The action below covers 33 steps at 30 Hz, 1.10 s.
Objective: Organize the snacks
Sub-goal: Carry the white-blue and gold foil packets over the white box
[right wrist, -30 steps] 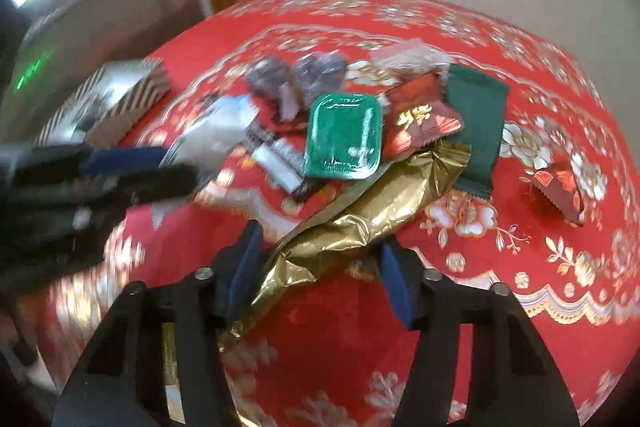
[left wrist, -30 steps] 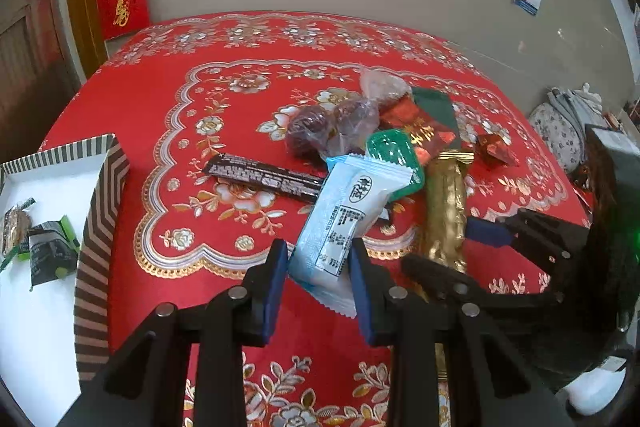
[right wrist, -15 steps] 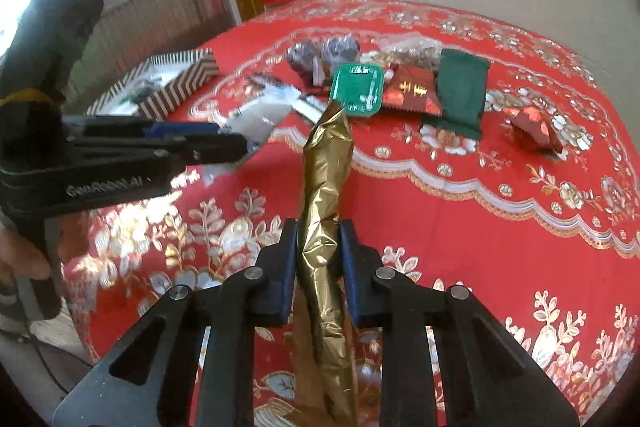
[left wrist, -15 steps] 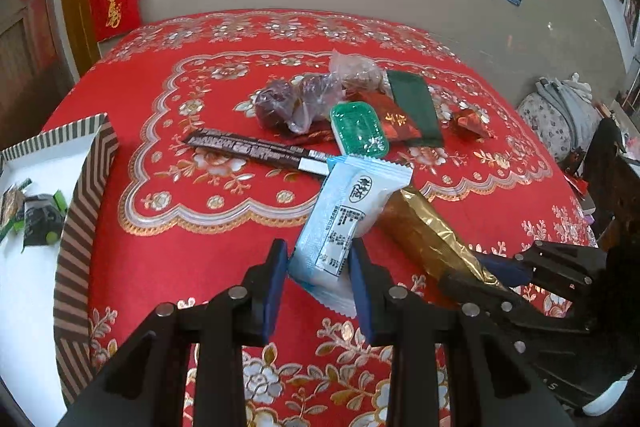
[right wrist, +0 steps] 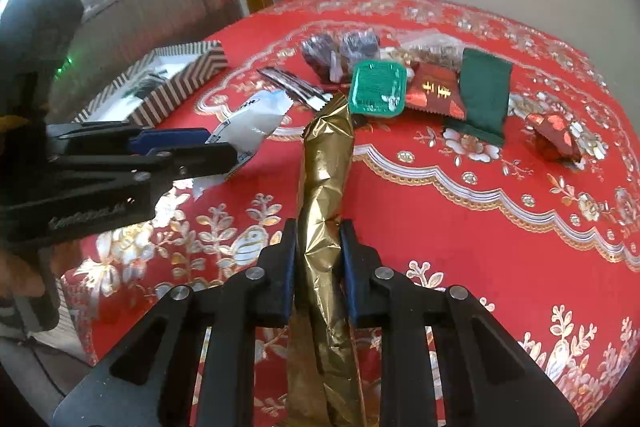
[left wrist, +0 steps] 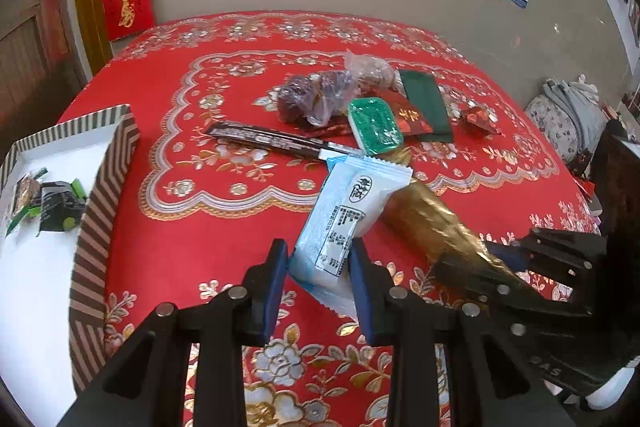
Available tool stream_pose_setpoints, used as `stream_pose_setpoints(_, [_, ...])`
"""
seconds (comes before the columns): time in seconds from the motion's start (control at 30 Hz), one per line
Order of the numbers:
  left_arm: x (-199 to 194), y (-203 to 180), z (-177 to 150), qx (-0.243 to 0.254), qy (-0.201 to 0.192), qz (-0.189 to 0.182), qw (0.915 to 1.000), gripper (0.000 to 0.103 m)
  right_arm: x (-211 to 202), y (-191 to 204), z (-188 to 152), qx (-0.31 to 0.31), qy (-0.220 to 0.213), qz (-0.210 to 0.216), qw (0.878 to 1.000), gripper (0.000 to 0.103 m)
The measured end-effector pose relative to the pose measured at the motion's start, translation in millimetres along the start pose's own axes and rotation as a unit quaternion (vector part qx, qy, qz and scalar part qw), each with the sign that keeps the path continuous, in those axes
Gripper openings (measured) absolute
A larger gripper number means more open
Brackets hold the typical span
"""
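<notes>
Both hand-held grippers carry a snack clear of the pile: the left hand-held gripper (left wrist: pixel 318 267) is clamped on a pale blue-and-white plastic sachet (left wrist: pixel 352 211), and the right hand-held gripper (right wrist: pixel 318 259) is pinched narrow around a long crinkled gold foil packet (right wrist: pixel 326 187). Judging by the layout, sorting is early. The striped cardboard box with a white floor (left wrist: pixel 100 203) at the left edge of the red floral tabletop (left wrist: pixel 192 227) holds only a few small dark-and-green wrappers (left wrist: pixel 56 205). A green sealed tub (left wrist: pixel 374 125), a dark green pouch (left wrist: pixel 426 107), a long black bar (left wrist: pixel 264 139) and clear-bagged dark sweets (left wrist: pixel 312 97) remain heaped. The box's far side is cut off, and the gold packet's lower end runs out of view.
</notes>
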<state>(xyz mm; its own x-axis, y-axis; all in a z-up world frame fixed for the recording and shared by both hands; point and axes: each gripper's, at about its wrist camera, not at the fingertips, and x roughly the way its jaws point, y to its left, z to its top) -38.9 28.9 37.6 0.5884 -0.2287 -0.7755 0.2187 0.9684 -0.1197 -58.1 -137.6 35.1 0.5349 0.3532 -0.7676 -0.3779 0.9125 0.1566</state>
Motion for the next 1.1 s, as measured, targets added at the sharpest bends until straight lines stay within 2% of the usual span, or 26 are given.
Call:
stream_pose_setpoints(0.2, [-12.6, 3.9, 0.4, -0.009, -0.016, 0.009, 0.9998, 0.033, -26.5, 12.6, 7.5, 0.005, -0.049, 0.003, 0.999, 0.019])
stream_pose_setpoints(0.47, [-29.7, 11.7, 7.2, -0.013, -0.041, 0.034, 0.9985, 0.033, -34.3, 32.6, 26.0, 0.005, -0.082, 0.013, 0.997, 0.019])
stream_pose_setpoints(0.8, [-43.6, 26.2, 7.9, -0.022, -0.059, 0.048, 0.9968, 0.034, -35.3, 51.5, 41.3, 0.004, -0.099, 0.013, 0.995, 0.019])
stream_pose_setpoints(1.1, [-61.4, 47.1, 9.3, -0.037, -0.075, 0.059, 0.9947, 0.033, -31.4, 74.1, 57.7, -0.012, -0.103, 0.029, 0.994, 0.019])
